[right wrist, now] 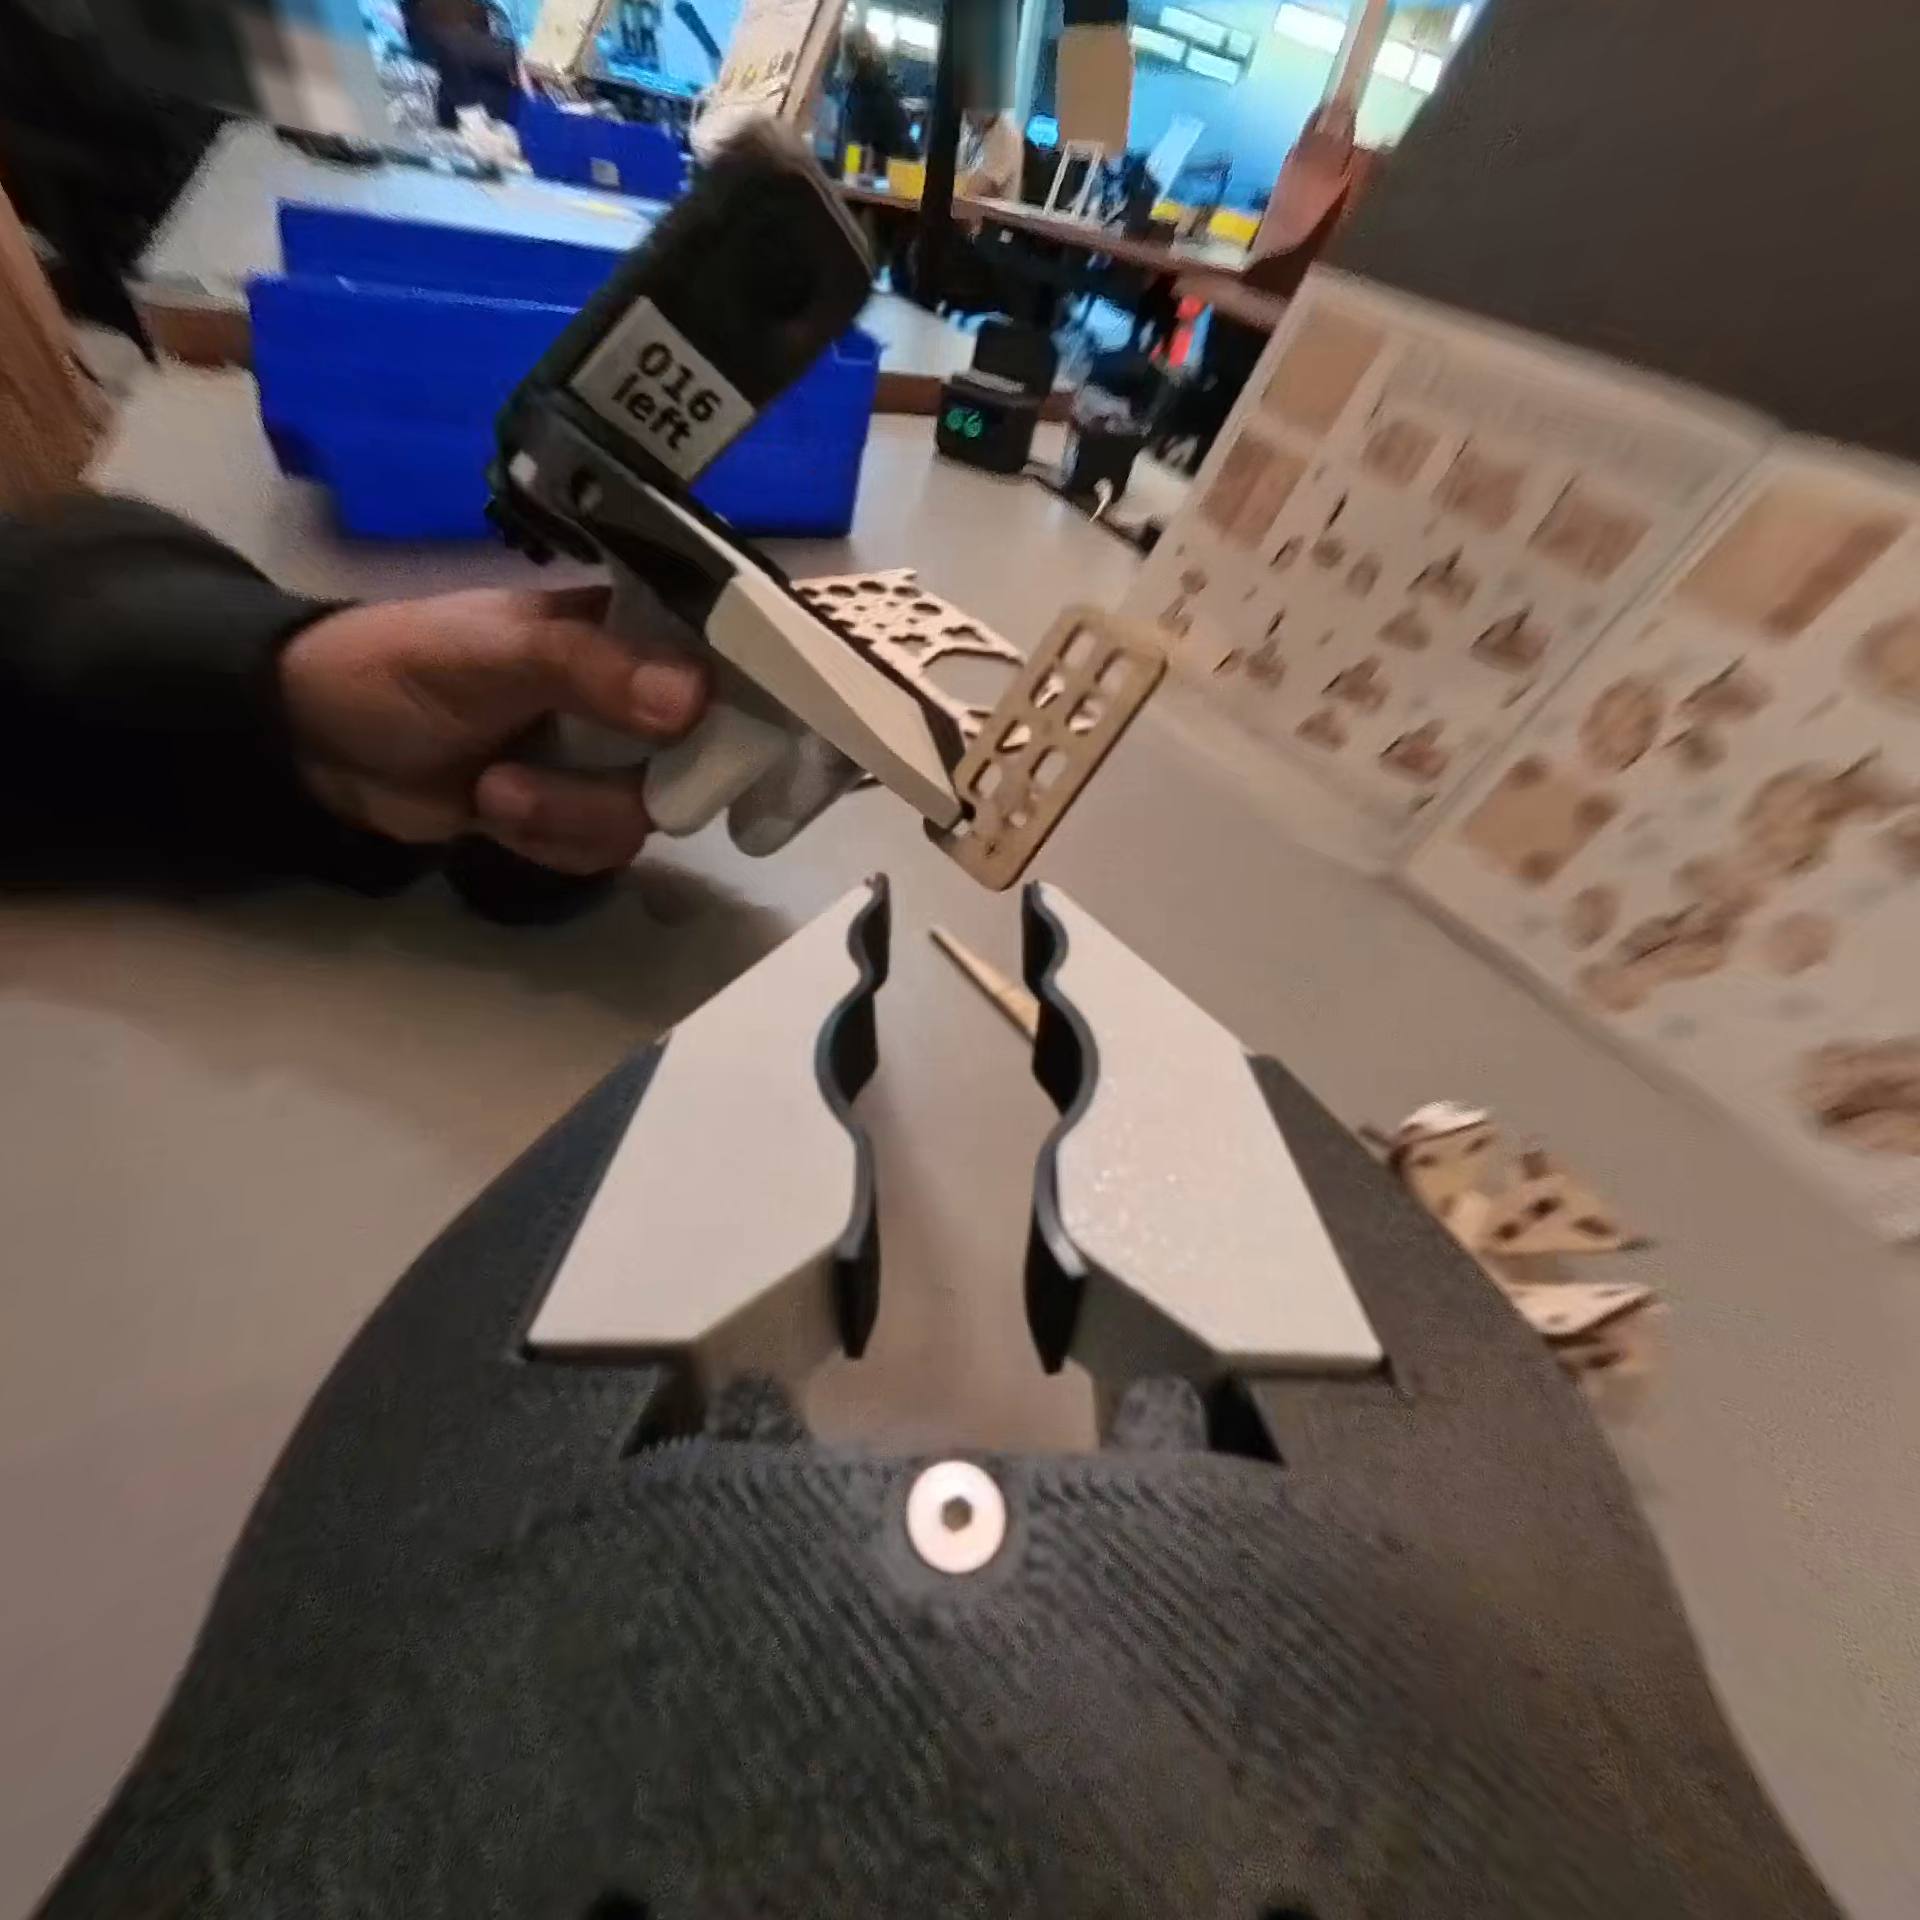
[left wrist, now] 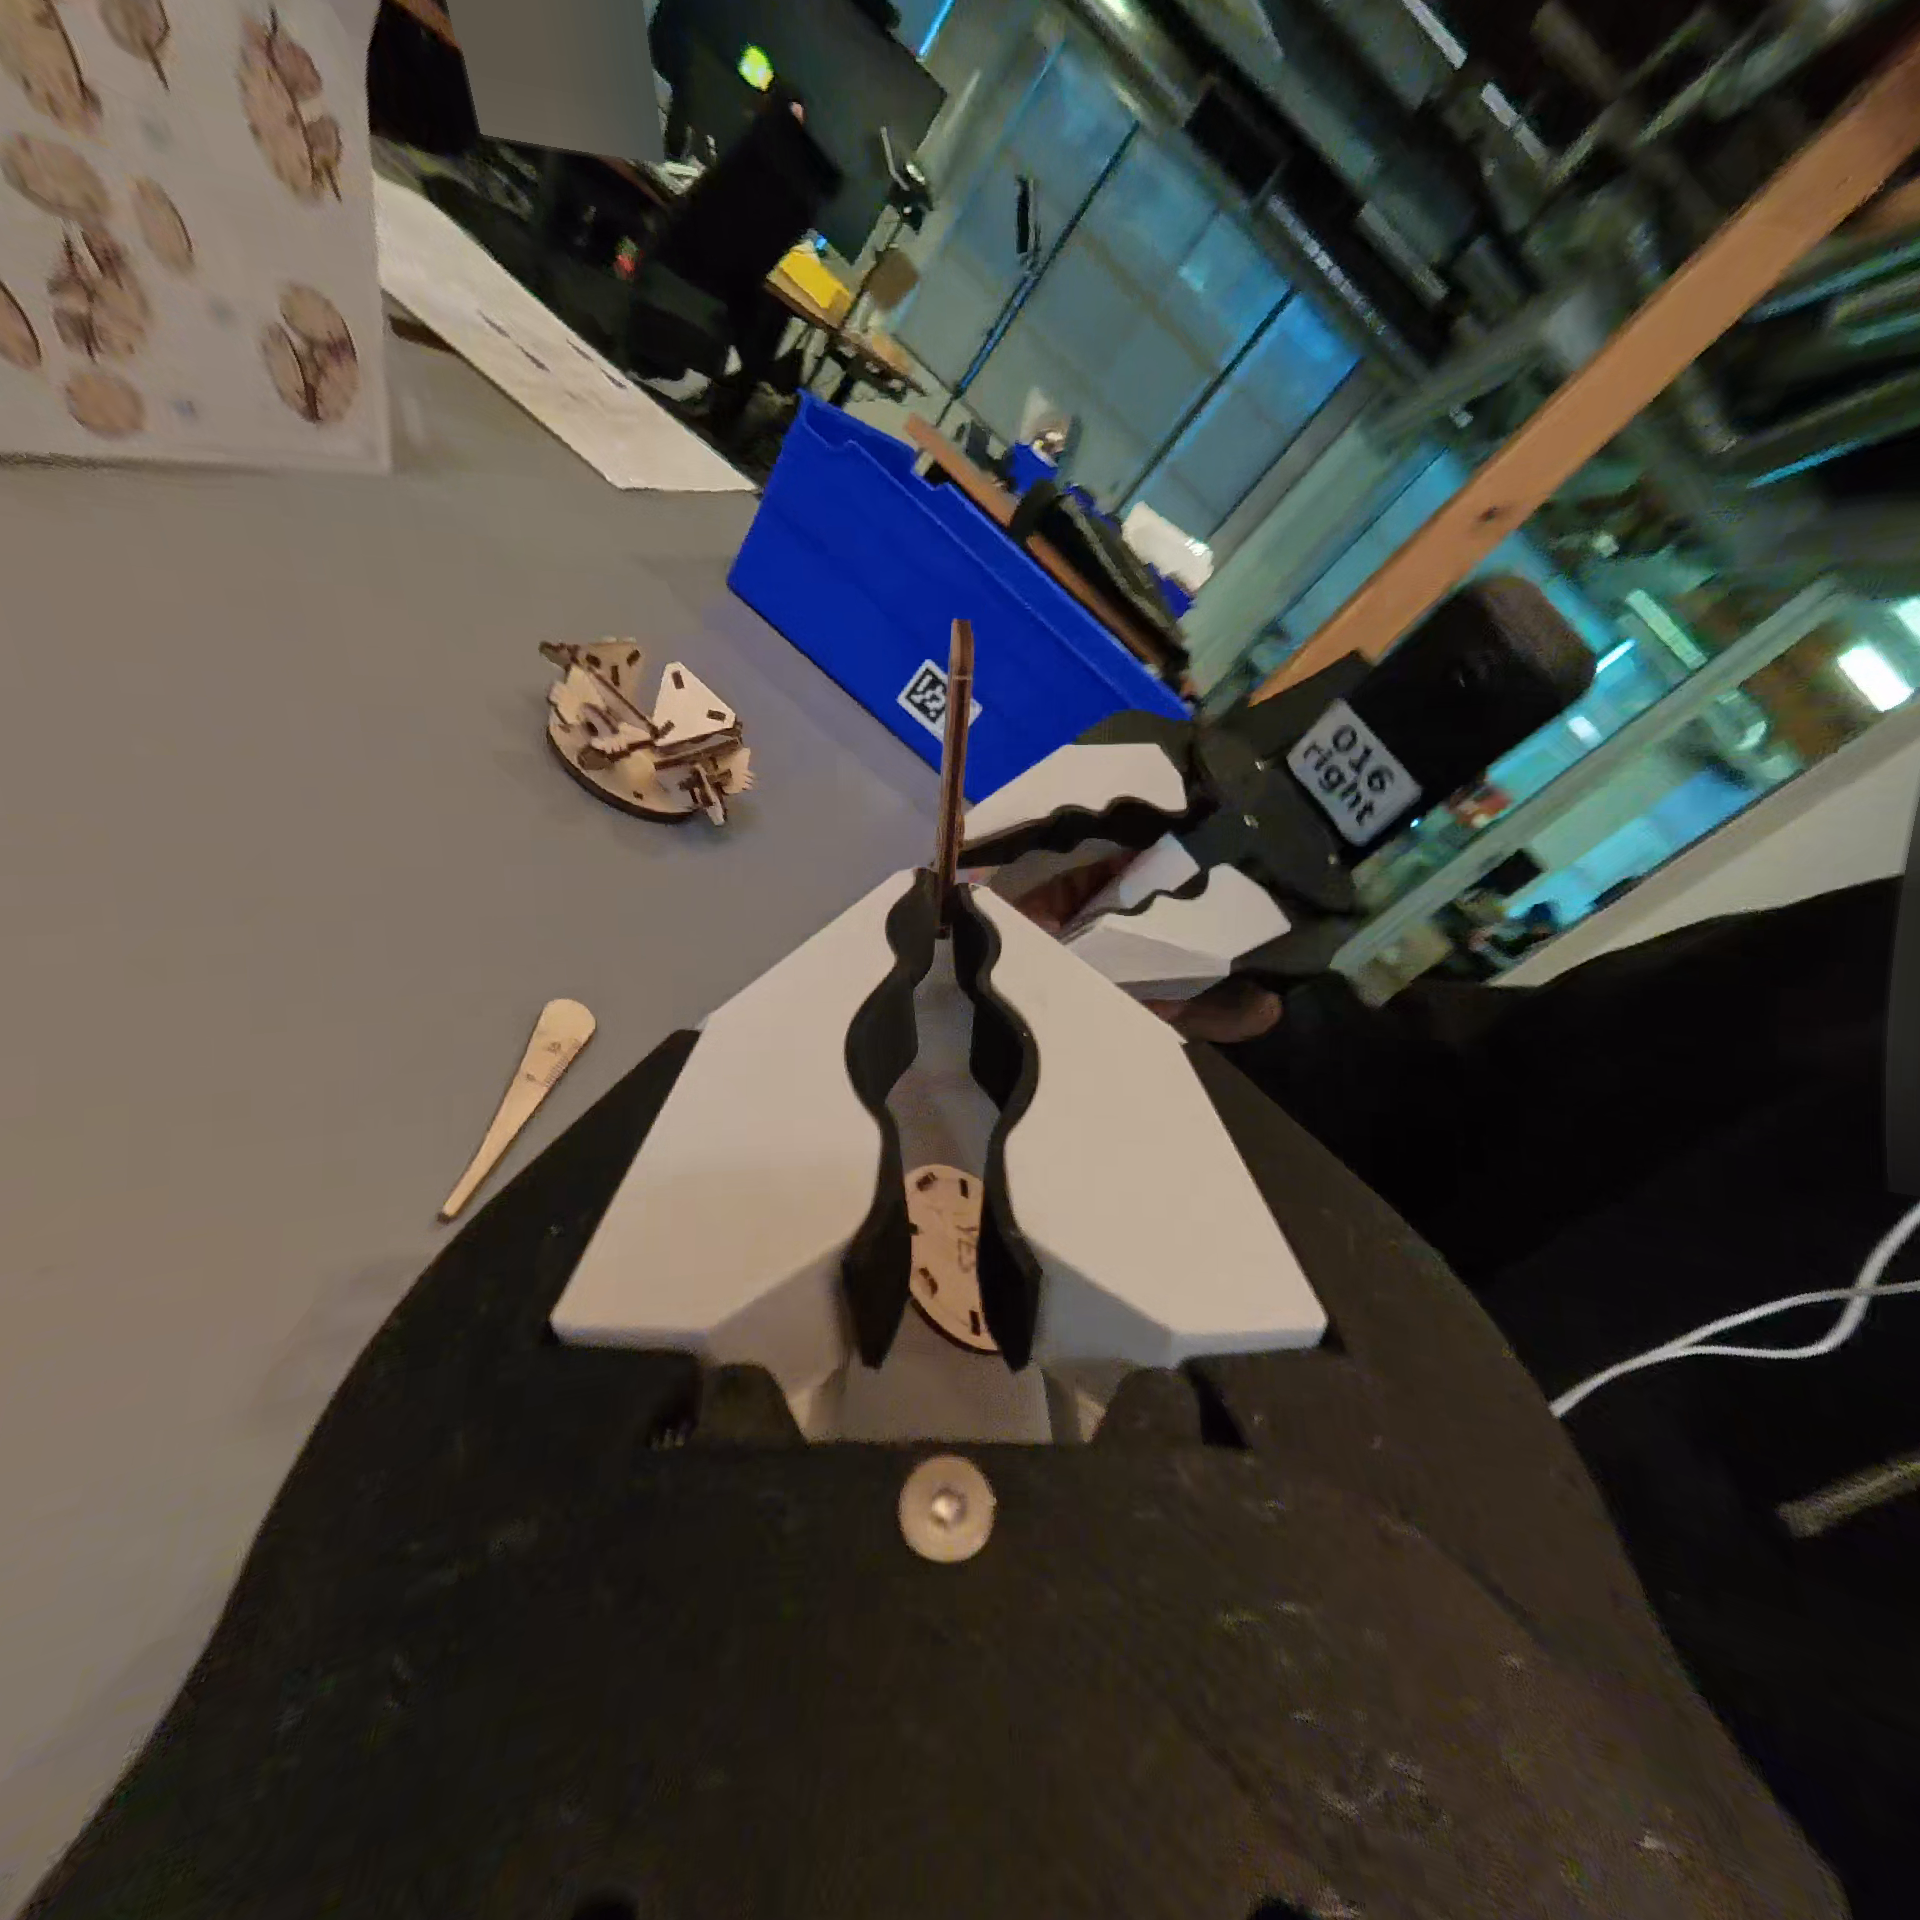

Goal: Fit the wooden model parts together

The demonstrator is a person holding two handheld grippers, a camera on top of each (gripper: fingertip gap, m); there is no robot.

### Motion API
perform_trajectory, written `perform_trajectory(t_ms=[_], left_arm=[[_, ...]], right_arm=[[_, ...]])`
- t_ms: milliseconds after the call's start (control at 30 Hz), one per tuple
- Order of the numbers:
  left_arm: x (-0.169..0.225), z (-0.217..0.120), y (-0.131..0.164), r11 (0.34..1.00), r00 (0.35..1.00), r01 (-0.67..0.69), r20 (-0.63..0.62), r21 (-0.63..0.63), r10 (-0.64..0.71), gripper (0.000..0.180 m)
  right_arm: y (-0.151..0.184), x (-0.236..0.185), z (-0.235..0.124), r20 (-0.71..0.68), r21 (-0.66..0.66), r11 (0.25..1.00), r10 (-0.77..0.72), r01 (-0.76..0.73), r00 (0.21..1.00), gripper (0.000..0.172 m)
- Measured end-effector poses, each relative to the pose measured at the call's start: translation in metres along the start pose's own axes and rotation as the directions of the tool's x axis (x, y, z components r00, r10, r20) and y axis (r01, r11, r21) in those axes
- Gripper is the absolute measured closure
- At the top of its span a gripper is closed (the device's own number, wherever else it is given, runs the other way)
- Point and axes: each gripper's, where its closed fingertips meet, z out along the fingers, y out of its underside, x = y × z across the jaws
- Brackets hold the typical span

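Observation:
My left gripper (left wrist: 943, 906) is shut on a thin wooden sheet (left wrist: 954, 748), seen edge-on and held above the grey table (left wrist: 312, 831). In the right wrist view it (right wrist: 951, 819) pinches the lower corner of that perforated sheet (right wrist: 1060, 748). My right gripper (right wrist: 956, 906) is open and empty just below the sheet's edge, and shows to the right in the left wrist view (left wrist: 1039, 883). A partly built wooden model (left wrist: 644, 727) stands on the table. A tapered wooden stick (left wrist: 520, 1101) lies near it. A round wooden disc (left wrist: 945, 1257) lies under my left gripper.
A blue bin (left wrist: 883, 582) stands behind the model, with more blue bins (right wrist: 468, 416) farther off. Instruction sheets (left wrist: 177, 229) stand along the table's edge. Another cut-out wooden sheet (right wrist: 914, 623) lies behind the left gripper. A hand (right wrist: 468, 717) holds the left gripper. The grippers are tip to tip, or close to it. From either gripper's tips it is about 10 cm to the tapered wooden stick (left wrist: 520, 1101). Seen from the right wrist view (right wrist: 989, 984) as well.

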Motion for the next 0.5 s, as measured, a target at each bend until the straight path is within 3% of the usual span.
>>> perform_trajectory(t_ms=[133,300,500], left_arm=[[0.005,0.006,0.007,0.991,0.99,-0.123,0.063,-0.041,0.126,0.18],[0.005,0.011,0.016,0.98,0.979,-0.175,0.086,-0.094,0.183,0.18],[0.005,0.01,0.016,0.976,0.975,-0.196,0.091,-0.097,0.205,0.18]], right_arm=[[-0.001,0.008,0.0,0.029,0.023,0.98,0.197,-0.198,0.98,0.148],[-0.006,0.012,-0.004,0.01,0.052,0.983,0.173,-0.173,0.985,0.159],[-0.005,0.012,-0.004,0.021,0.054,0.981,0.186,-0.186,0.982,0.161]])
